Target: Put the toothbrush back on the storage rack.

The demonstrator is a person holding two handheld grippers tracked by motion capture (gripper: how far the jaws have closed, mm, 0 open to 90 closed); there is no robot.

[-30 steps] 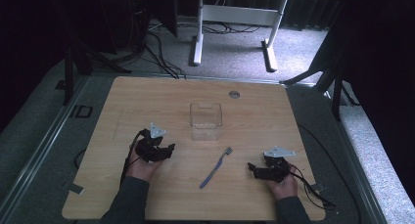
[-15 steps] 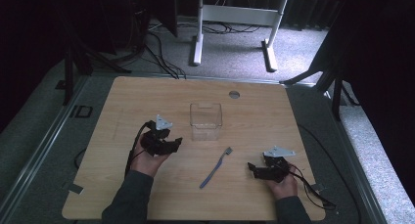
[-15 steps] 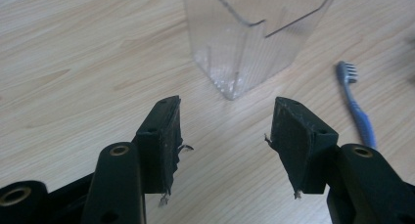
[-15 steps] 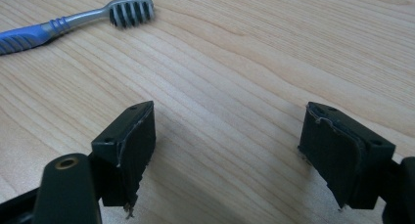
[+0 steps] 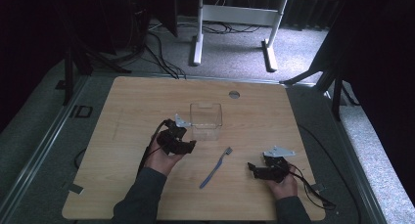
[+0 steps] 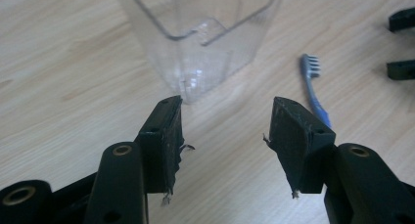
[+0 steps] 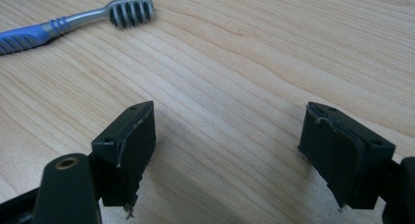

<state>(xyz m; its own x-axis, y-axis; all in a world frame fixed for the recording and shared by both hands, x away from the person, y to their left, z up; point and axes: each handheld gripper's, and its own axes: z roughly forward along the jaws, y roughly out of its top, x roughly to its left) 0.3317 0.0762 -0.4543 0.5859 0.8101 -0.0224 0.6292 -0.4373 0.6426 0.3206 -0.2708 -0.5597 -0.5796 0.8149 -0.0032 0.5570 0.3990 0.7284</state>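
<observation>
We see a wooden table [image 5: 147, 97] from above, with a person's 2 forearms coming in from the near edge, each hand holding a black gripper.

The left gripper [image 5: 188, 145] sits left of centre, just beside the near-left corner of a clear box [image 5: 206, 120] – touching or not, we cannot tell from above. In the left gripper view its jaws stand wide apart with nothing between them, low over the wood, and the box [image 6: 195, 33] rises just beyond them, nearer the left jaw. The box is square, open at the top and upright.

A toothbrush [image 5: 215, 167] lies flat between the 2 grippers, near of the box and apart from it. Its blue handle points toward the near edge and its grey head, bristles showing, toward the far right. In the left gripper view the toothbrush [image 6: 313, 87] runs beyond the right jaw, head away from the camera.

The right gripper [image 5: 253, 168] rests at the near right, a grey plate on top and a cable trailing off to the right. Its jaws are wide too – only bare wood between them – and they point left toward the toothbrush [image 7: 73, 21], which lies well apart at the upper left of the right gripper view.
</observation>
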